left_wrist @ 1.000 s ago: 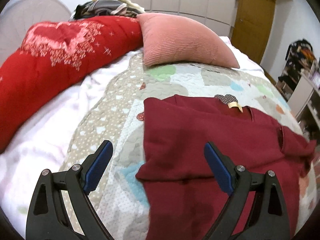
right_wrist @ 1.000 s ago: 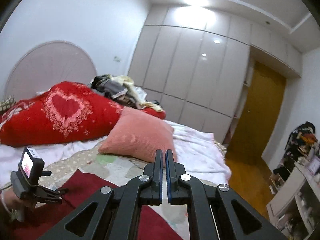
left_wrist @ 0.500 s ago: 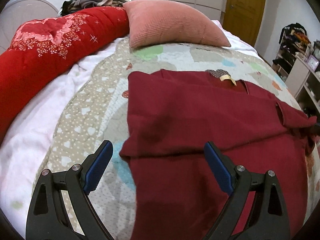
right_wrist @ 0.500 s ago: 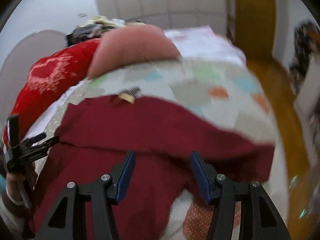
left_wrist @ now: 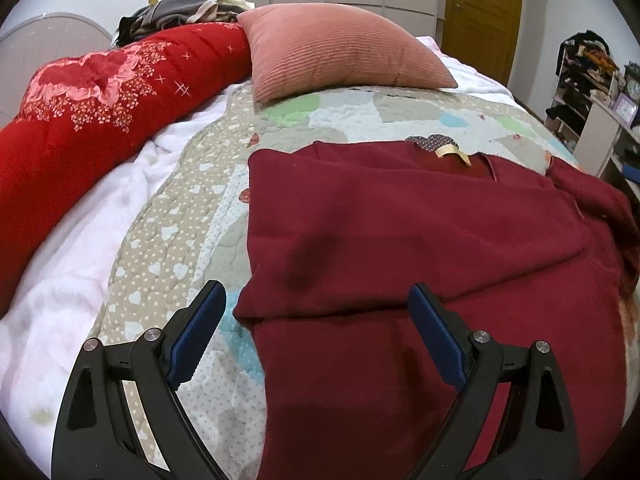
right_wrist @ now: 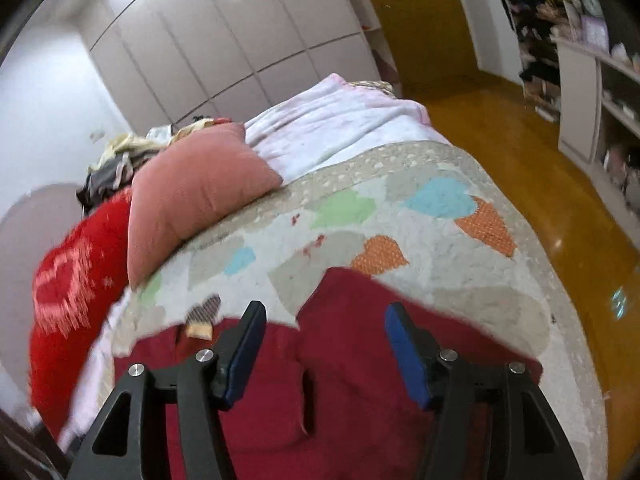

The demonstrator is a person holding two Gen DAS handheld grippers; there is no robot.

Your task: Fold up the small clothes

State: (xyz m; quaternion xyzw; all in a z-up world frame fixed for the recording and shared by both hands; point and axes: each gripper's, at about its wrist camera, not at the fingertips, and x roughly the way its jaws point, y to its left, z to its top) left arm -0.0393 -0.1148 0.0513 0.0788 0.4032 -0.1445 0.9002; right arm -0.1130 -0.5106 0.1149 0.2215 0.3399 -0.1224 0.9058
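Red duvet (left_wrist: 100, 112) lay rolled along the left of the bed, pink cushion (left_wrist: 340, 52) beside it. Maroon garment (left_wrist: 420, 240) lay spread on the patchwork quilt (left_wrist: 168, 248), one sleeve side apparently folded across the body; label (left_wrist: 452, 152) at the collar faced up. Left gripper (left_wrist: 316, 344) hung released over the folded edge, nothing between its jaws. Right gripper (right_wrist: 324, 344) hung above the far sleeve, jaws opening, no cloth pinched. Judgement: folding begun at most; the other sleeve and the final fold remained.
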